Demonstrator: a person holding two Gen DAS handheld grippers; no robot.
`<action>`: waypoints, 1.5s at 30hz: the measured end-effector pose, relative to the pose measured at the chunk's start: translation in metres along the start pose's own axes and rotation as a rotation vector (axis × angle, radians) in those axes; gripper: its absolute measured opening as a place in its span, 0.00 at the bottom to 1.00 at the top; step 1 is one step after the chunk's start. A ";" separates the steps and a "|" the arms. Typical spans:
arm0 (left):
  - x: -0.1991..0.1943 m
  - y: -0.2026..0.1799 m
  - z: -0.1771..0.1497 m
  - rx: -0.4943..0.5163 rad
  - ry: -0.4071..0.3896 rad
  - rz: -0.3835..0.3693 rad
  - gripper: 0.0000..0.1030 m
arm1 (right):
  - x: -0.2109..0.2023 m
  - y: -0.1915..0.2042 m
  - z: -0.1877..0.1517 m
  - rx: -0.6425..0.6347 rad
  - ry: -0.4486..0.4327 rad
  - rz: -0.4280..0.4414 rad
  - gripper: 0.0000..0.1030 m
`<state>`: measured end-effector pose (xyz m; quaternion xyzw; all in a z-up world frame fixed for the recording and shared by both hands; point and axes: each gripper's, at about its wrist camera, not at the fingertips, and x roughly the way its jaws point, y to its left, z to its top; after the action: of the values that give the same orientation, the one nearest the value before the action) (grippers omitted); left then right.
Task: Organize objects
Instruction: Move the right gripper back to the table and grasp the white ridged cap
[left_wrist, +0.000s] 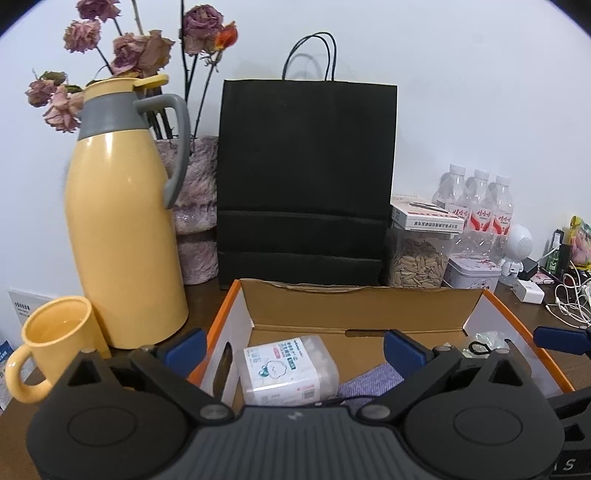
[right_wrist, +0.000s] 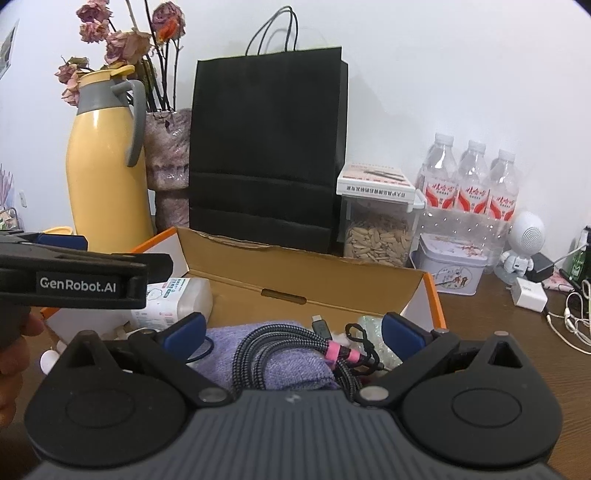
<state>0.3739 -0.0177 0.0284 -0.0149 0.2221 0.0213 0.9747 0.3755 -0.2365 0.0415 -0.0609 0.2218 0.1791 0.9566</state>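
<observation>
**Cardboard box half filled, both tongs spread wide above it**

Cardboard, orange-edged and open-topped, the box (left_wrist: 362, 306) sits on the brown desk (right_wrist: 498, 332) in front of me, and I hold a pair of tongs over its near side in each hand. My left tongs (left_wrist: 295, 347) are released, blue pads far apart, with nothing between them; below them, inside the box at its left end, lies a clear plastic box of cotton swabs (left_wrist: 290, 371). My right tongs (right_wrist: 295, 332) are also released and grasp nothing. Under them a folded purple cloth (right_wrist: 273, 354) rests in the box, and a coiled braided charging cable (right_wrist: 291, 347), bound with a pink tie, lies on top of that cloth. A crumpled clear wrapper (right_wrist: 369, 325) lies at the right end of the box, just beside the cable.

From the right wrist view, my left tongs reach in from the left edge, with part of my hand (right_wrist: 14, 362) behind them.

Behind the box a black paper bag (left_wrist: 306, 184) stands upright against the white wall. Left of it are a yellow thermos jug (left_wrist: 122, 229) with a grey handle, a matching yellow mug (left_wrist: 55, 347), and a pink vase (left_wrist: 197, 206) of dried roses. Right of the bag are a clear jar of seeds (right_wrist: 376, 236) with a flat white box on top, three water bottles (right_wrist: 469, 184), a metal tin (right_wrist: 448, 266), a white astronaut figurine (right_wrist: 524, 240) and a white charger (right_wrist: 530, 293) with loose cables.
</observation>
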 end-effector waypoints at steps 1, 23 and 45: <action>-0.004 0.002 -0.001 -0.006 -0.004 -0.004 0.99 | -0.003 0.001 -0.001 -0.001 -0.005 -0.004 1.00; -0.095 0.039 -0.052 -0.014 -0.009 0.026 1.00 | -0.092 0.023 -0.056 0.000 -0.023 -0.026 1.00; -0.118 0.099 -0.110 0.060 0.168 0.110 1.00 | -0.141 0.035 -0.132 -0.015 0.175 0.048 1.00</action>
<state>0.2150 0.0731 -0.0211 0.0249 0.3043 0.0667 0.9499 0.1917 -0.2744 -0.0149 -0.0781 0.3046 0.1974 0.9285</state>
